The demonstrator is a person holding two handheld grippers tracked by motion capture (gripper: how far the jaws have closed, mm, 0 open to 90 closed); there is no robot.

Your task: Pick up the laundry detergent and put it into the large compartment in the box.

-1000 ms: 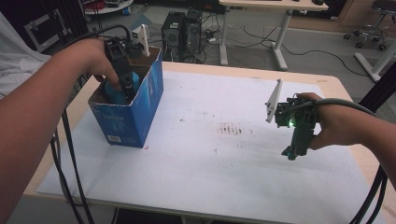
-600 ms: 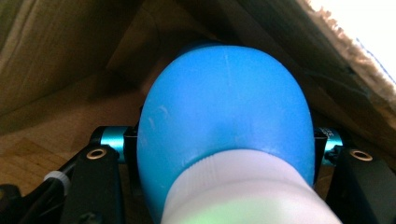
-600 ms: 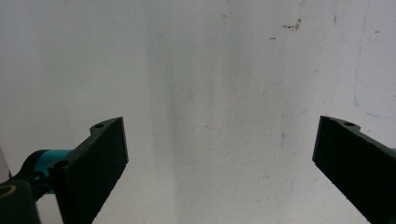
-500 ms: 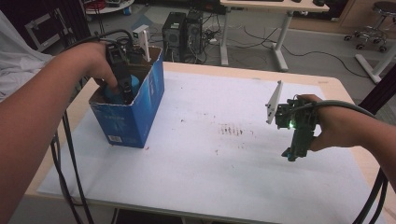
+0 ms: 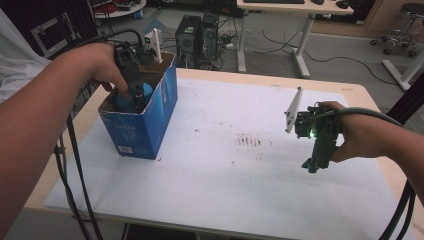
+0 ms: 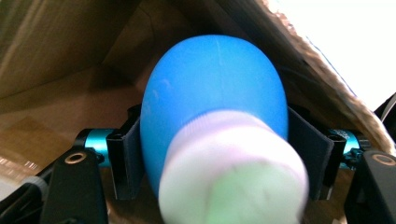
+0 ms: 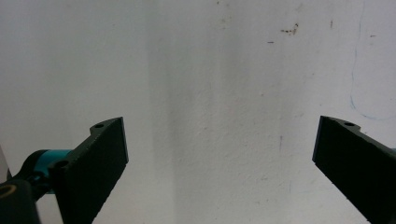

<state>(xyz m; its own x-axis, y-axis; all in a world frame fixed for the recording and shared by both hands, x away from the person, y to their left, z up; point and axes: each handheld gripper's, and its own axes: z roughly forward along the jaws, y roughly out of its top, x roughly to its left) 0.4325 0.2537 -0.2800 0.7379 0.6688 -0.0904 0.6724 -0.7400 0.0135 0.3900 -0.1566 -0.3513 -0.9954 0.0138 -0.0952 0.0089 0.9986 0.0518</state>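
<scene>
An open blue cardboard box (image 5: pixel 145 120) stands at the table's left. My left gripper (image 5: pixel 136 95) reaches down into it, shut on a blue rounded bottle (image 5: pixel 125 102). In the left gripper view the blue bottle (image 6: pixel 215 93) sits between the two black jaws of the left gripper (image 6: pixel 216 140), its white cap (image 6: pixel 233 172) pointing at the camera, with brown box walls around it. My right gripper (image 5: pixel 315 164) hangs over the right side of the table, pointing down. The right gripper (image 7: pixel 219 149) is open, jaws wide apart, with bare white surface beneath.
A white sheet (image 5: pixel 225 165) covers the wooden table, with a faint brown smear (image 5: pixel 252 141) near its middle. Computer towers (image 5: pixel 197 37) and cables sit on the floor behind the table. Black cables (image 5: pixel 75 190) trail from my left hand off the table's left edge.
The left hand has shifted only slightly inside the box, still holding the blue bottle. The right gripper has stayed where it was, open.
</scene>
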